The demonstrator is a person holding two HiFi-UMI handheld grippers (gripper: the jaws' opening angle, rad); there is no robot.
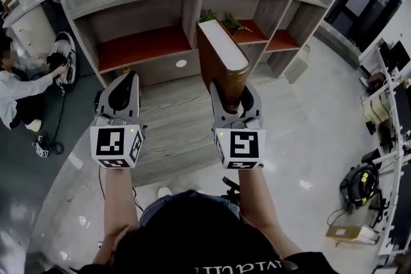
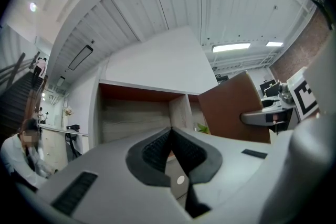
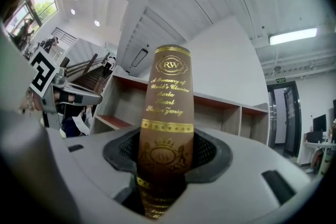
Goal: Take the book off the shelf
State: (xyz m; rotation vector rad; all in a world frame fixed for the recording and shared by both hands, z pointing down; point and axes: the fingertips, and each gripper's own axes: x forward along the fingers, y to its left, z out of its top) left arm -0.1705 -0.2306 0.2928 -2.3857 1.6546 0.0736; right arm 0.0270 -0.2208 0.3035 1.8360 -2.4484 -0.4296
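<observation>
1. At the far left of the head view, a person in a white top (image 1: 19,86) sits low on the glossy grey floor (image 1: 308,138).
2. A curved grey wooden shelf with red-orange compartment floors (image 1: 144,45) spans the upper middle of that frame.
3. Left of centre, the left hand-held gripper (image 1: 124,81) hovers before the shelf's lower ledge. In the left gripper view (image 2: 170,134) its black ribbed pads (image 2: 155,149) meet, with nothing between them.
4. At centre, a thick brown hardback book with gold spine lettering (image 1: 221,54) stands nearly upright, in front of the shelf's middle divider and out of its compartments.
5. The right hand-held gripper (image 1: 234,92) clamps the book's lower end. In the right gripper view (image 3: 165,153) the jaws press both sides of the spine (image 3: 168,97).
6. Green plant sprigs (image 1: 234,22) lie in a compartment behind the book.
</observation>
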